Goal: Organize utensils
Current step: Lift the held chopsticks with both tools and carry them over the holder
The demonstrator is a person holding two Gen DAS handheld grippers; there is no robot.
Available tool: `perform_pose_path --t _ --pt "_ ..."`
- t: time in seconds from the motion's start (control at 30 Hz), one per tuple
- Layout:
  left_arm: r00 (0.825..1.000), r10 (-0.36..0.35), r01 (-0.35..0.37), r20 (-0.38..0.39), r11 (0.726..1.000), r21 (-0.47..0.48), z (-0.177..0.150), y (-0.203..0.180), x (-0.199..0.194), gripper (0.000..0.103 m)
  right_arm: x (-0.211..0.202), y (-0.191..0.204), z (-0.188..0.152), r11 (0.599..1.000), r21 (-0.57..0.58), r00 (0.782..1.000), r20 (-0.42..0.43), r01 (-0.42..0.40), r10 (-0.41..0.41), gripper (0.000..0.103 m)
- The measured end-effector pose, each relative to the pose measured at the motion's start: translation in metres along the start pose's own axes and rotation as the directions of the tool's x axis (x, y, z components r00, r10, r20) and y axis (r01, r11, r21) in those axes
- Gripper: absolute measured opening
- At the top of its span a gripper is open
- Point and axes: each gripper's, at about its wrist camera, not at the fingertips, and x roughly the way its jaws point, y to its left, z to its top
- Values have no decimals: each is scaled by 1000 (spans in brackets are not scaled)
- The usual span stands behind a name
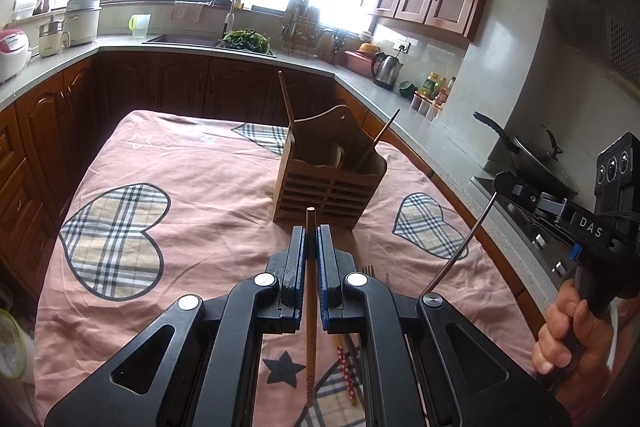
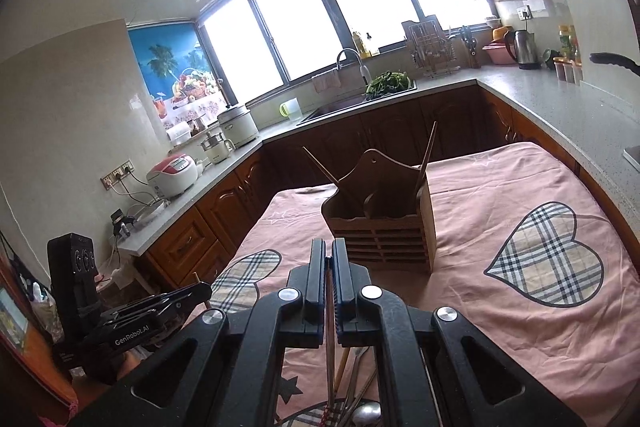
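Observation:
A slatted wooden utensil holder [image 1: 330,183] [image 2: 382,231] stands on the pink cloth, with two sticks and a wooden spoon in it. My left gripper [image 1: 311,233] is shut on a brown wooden chopstick [image 1: 310,307], held above the cloth just short of the holder. My right gripper [image 2: 329,247] is shut on a thin metal chopstick [image 2: 330,339], which also shows slanting down at the right [image 1: 460,247]. In the left wrist view the right gripper [image 1: 500,183] sits to the right of the holder, held by a hand [image 1: 568,331]. The left gripper [image 2: 202,291] appears at the lower left.
Loose utensils lie on the cloth beneath the grippers: a fork [image 1: 368,271], a red dotted chopstick [image 1: 346,367], a metal spoon [image 2: 368,413]. Grey counters [image 1: 400,99] run around the table, with a wok [image 1: 536,163] on the stove at the right.

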Motion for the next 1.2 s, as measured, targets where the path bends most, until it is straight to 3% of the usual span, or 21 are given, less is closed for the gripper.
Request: perform_pose_path --t 0.63,0.97,1.2 --pt "985 -9 15 174 999 -31 54 1 -12 5 -12 -16 35 999 7 992 114 45 -46 3" --pt "960 3 6 280 1000 -31 103 -3 3 5 2 -30 80 997 6 980 180 80 -80 3" --pt "950 6 11 312 999 -53 142 1 29 5 21 -41 116 994 5 967 232 108 -107 3"
